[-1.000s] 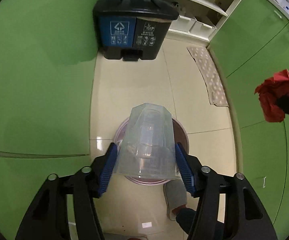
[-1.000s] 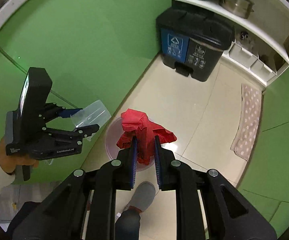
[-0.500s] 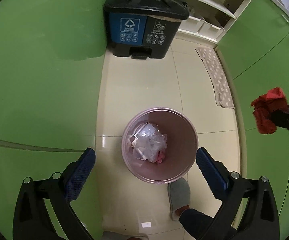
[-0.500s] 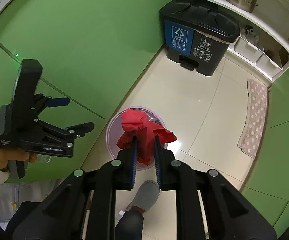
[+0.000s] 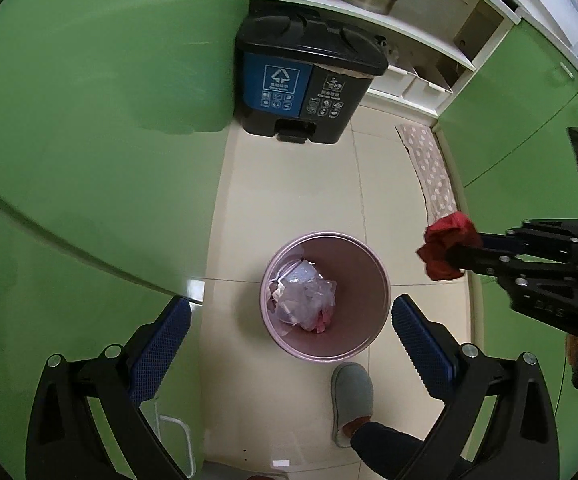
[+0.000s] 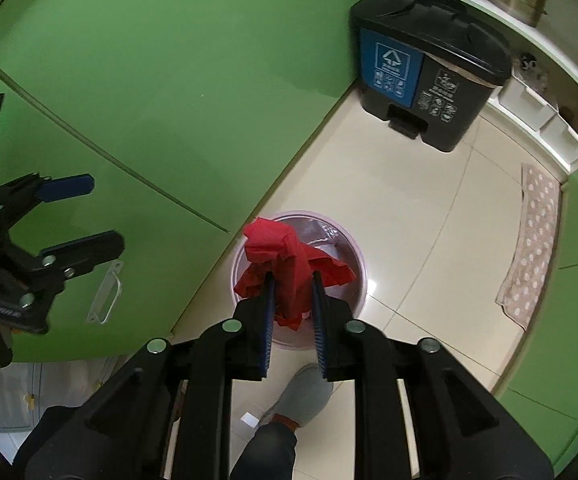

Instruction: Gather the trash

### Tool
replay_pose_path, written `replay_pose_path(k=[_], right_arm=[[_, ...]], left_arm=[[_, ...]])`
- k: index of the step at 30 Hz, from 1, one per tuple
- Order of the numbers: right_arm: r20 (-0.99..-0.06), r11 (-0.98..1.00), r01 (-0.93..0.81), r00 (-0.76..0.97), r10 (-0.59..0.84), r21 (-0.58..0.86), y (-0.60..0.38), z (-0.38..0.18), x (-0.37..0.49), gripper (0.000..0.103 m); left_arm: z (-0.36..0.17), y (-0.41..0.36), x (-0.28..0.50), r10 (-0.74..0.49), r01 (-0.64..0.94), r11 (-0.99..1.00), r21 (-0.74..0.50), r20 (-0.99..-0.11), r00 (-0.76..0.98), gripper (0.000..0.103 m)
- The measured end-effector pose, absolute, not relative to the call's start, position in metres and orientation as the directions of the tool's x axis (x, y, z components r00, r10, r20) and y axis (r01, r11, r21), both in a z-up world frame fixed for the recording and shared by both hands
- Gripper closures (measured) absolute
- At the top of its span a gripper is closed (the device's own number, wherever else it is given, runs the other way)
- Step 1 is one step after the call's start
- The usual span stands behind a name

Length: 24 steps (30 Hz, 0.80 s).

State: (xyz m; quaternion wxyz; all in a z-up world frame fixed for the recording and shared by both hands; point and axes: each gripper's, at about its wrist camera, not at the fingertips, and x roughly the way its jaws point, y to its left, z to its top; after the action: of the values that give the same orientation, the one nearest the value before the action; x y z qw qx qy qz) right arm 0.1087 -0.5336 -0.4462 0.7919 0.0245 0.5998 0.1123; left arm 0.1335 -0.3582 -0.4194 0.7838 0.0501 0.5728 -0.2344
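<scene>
Left gripper [image 5: 289, 320]: fingers spread wide, nothing between them; blue pads [image 5: 161, 344] face each other across the gap.
Right gripper [image 6: 292, 280]: fingers closed on a crumpled red paper [image 6: 289, 264]; the wad bulges above and to both sides of the fingertips.
Red paper position: in the right wrist view it overlaps the near rim of the pink wastebasket [image 6: 359, 268]; in the left wrist view it shows to the right of the basket, apart from its rim.
Pink wastebasket: stands on the tiled floor [image 5: 289, 184], framed between the left fingers, just beyond the tips; clear plastic trash [image 5: 305, 300] lies inside, towards the left wall.
Grey slipper [image 5: 351, 400]: on the floor, just beside the basket's near edge.
Two-compartment pedal bin [image 5: 309, 80]: beyond the basket, well apart, blue and black fronts, lids shut.
Spotted mat [image 5: 429, 168]: right of the fingers, along the green cabinets [image 5: 89, 120].
</scene>
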Motion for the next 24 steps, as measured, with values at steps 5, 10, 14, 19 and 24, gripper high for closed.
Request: replay_pose_path(k=[5,10,14,19,24], right_arm=[[-0.943,0.977,-0.145,0.273,0.19,0.155,-0.53,-0.457,0.113,0.013],[-0.953,0.983,-0.125,0.254,0.164,0.136,-0.532,-0.459,0.11,0.009],[-0.958,0.987,-0.1,0.245,0.149,0.128,-0.534,-0.445,0.103,0.007],[-0.959,0.99,-0.071,0.248,0.134,0.12,-0.536,-0.401,0.089,0.006],[-0.957,0.992,-0.051,0.263,0.122,0.112,-0.537,-0.33,0.072,0.005]], left_arm=[[-0.427,-0.353,0.131,-0.297,0.408,0.894,-0.185,-0.926,0.231,0.007],[-0.431,-0.353,0.127,-0.288,0.404,0.897,-0.18,-0.931,0.224,0.007],[-0.418,-0.357,0.12,-0.288,0.417,0.892,-0.176,-0.931,0.223,0.007],[-0.375,-0.359,0.109,-0.292,0.431,0.886,-0.173,-0.929,0.229,0.007],[-0.3,-0.358,0.092,-0.307,0.442,0.879,-0.178,-0.921,0.24,0.007]])
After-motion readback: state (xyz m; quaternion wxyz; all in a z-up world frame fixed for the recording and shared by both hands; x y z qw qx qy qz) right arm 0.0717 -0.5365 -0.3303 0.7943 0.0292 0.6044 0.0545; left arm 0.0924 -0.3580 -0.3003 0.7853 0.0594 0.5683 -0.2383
